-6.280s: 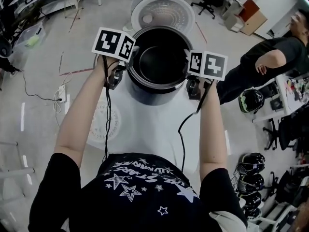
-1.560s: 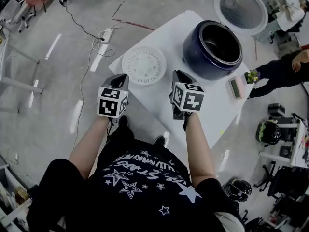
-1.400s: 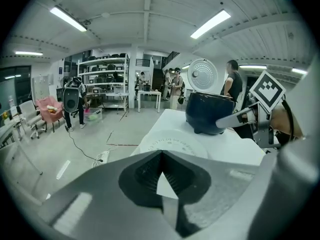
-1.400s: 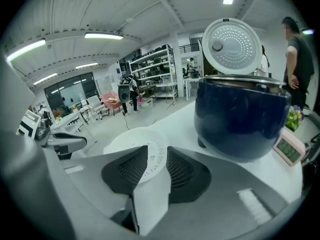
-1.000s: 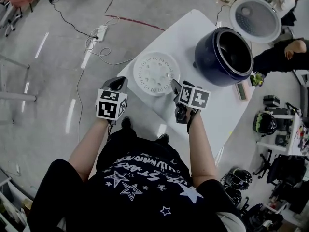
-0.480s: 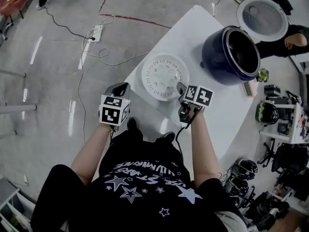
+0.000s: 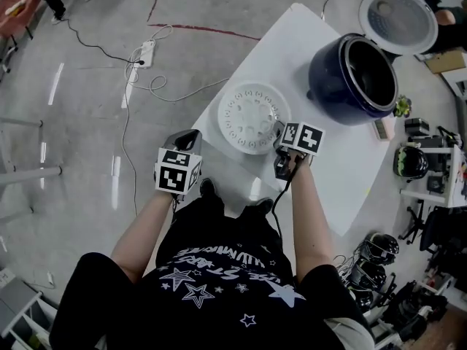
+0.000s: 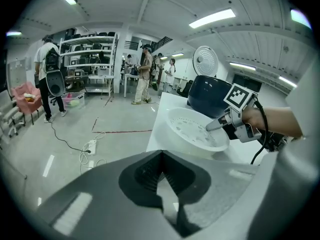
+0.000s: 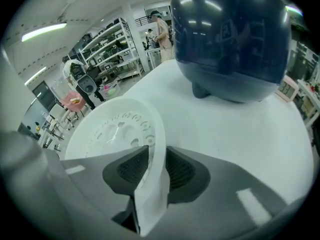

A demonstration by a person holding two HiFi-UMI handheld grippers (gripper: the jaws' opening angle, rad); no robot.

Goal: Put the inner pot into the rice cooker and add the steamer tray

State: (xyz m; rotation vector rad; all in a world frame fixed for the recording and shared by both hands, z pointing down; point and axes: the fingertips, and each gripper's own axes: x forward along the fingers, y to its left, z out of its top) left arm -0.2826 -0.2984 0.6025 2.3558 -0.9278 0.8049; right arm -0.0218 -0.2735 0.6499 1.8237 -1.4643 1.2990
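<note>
The white perforated steamer tray (image 7: pixel 252 115) lies on the white table (image 7: pixel 292 57) near its front corner. My right gripper (image 7: pixel 279 130) is at the tray's near right rim. In the right gripper view the rim (image 9: pixel 150 134) stands between the pads, and the jaws have just been closing onto it. My left gripper (image 7: pixel 191 135) hovers off the table's corner, left of the tray, shut and holding nothing (image 8: pixel 161 154). The dark blue rice cooker (image 7: pixel 354 68) stands further back with its lid (image 7: pixel 399 19) open and the dark inner pot (image 7: pixel 368 64) inside.
A power strip (image 7: pixel 146 49) and cables lie on the floor to the left of the table. A small device (image 7: pixel 381 128) rests by the cooker at the table's right edge. Helmets (image 7: pixel 408 162) and shelves crowd the right side. People stand far back (image 8: pixel 145 74).
My right gripper has sunk to the tray's rim and its jaws now straddle it. The left gripper has come down a little beside the table corner.
</note>
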